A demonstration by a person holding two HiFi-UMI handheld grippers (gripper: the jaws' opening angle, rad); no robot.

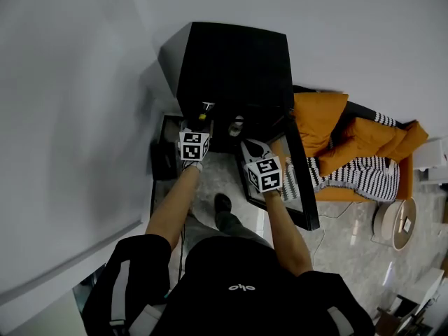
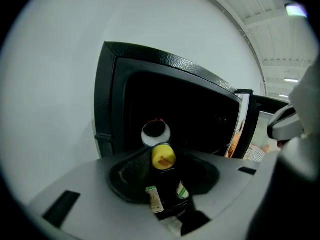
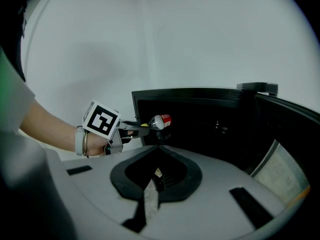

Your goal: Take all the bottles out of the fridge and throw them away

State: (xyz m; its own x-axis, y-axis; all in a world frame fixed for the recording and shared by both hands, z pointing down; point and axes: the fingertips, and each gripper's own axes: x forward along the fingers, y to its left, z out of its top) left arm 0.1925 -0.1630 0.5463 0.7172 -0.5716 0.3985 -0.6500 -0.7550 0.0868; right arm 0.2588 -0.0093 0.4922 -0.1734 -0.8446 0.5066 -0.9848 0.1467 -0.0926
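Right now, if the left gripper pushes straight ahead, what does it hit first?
Probably the red-rimmed can, lying end-on just past the yellow-capped bottle between the tongs of the left gripper, at the mouth of the fridge. Depth is unclear.

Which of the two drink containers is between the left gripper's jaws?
The yellow-capped bottle, dark with a green-and-white label. The red container with a silvery end is beyond the jaws, in the fridge.
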